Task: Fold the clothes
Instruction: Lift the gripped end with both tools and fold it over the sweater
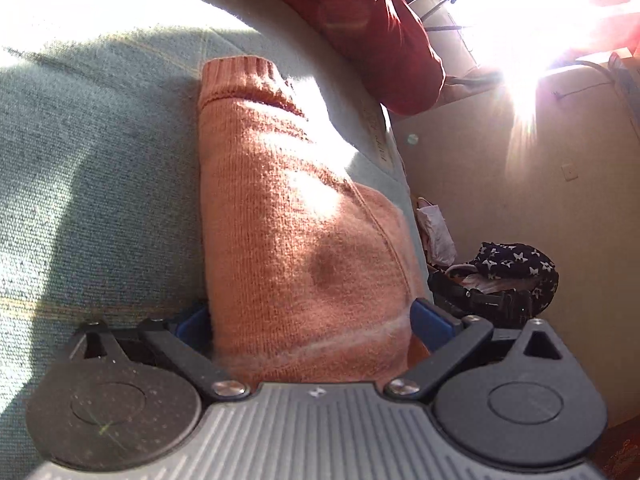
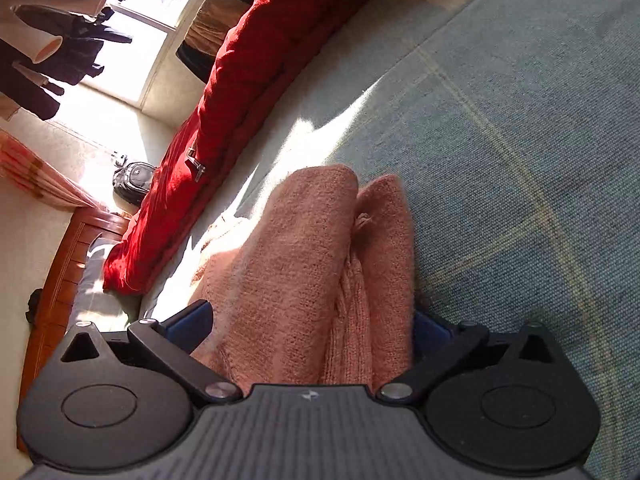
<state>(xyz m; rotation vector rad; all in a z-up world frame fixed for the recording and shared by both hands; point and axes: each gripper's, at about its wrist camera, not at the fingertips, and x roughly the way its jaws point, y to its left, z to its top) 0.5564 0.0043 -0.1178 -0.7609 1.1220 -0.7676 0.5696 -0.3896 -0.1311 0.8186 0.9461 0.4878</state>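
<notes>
Both grippers have hold of the same garment, a salmon-pink knitted sweater [image 1: 296, 216] lying on a bed covered with a pale green woven bedspread [image 1: 100, 168].

From the left wrist, the left gripper [image 1: 310, 320] has its blue pads on either side of a thick folded part of the sweater. The wool fills the whole gap between them, so it is clamped on the knit with the jaws set fairly wide. The ribbed cuff or hem of the piece points away from the gripper, and sunlight falls across its far side. Beyond the bed's edge a dark cloth with white star shapes [image 1: 516, 264] sits low by the wall, and strong glare washes out the upper right corner.

From the right wrist, the right gripper [image 2: 316, 324] also grips the sweater [image 2: 304, 264], here bunched into two rounded folds standing side by side between the blue pads, again with the jaws held apart by the bulk of the wool. A red quilted blanket [image 2: 240, 92] lies along the far edge of the bed, well clear of the sweater. Past it, a dark backpack [image 2: 132, 182] rests on the sunlit floor, and dark clothes [image 2: 68, 52] hang by the window.
</notes>
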